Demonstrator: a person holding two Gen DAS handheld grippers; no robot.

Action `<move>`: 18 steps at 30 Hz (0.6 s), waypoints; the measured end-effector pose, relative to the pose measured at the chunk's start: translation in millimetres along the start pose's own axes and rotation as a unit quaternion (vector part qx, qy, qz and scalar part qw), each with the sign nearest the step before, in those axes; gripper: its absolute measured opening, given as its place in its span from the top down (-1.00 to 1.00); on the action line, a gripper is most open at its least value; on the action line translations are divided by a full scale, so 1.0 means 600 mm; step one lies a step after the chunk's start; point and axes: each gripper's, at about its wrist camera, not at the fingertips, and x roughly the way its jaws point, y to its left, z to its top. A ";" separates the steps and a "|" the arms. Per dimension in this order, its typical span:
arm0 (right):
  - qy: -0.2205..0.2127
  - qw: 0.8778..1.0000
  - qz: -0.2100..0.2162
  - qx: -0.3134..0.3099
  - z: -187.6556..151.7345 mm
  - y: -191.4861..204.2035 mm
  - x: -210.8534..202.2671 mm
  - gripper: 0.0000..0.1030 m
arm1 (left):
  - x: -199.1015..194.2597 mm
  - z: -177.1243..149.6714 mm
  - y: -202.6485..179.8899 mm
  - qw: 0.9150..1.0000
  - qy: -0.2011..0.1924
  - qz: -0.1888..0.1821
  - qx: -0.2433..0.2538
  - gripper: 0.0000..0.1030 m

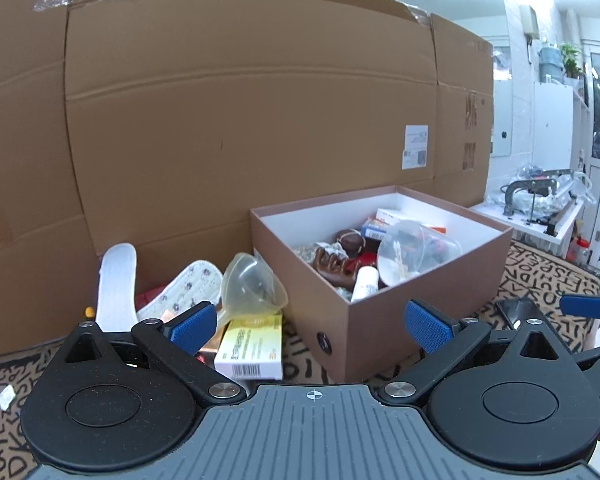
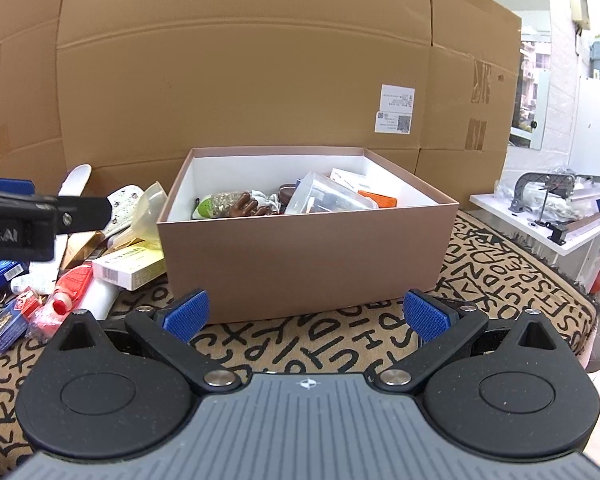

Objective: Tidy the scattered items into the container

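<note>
Both tongs, left (image 1: pixel 316 326) and right (image 2: pixel 306 316), are gaping wide and empty before the brown box (image 2: pixel 300 256), clutter lying left of it.

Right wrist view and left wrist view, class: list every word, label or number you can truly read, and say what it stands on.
"bot.AI" on the left gripper body, its start cut off.
Black letter shapes cover the patterned rug; no words form.
White shipping labels on the cardboard sheet: too small.
Yellow-and-white medicine carton print and barcode: blurred.
Right gripper: no text.
</note>
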 end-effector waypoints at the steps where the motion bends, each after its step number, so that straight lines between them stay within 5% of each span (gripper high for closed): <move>1: -0.001 1.000 0.000 -0.001 -0.001 0.001 -0.003 -0.99 | -0.002 -0.002 0.000 1.000 0.002 0.000 -0.002 -1.00; 18: -0.022 1.000 0.008 -0.014 -0.004 0.018 -0.046 -0.99 | -0.011 -0.028 0.001 1.000 0.020 0.000 -0.012 -1.00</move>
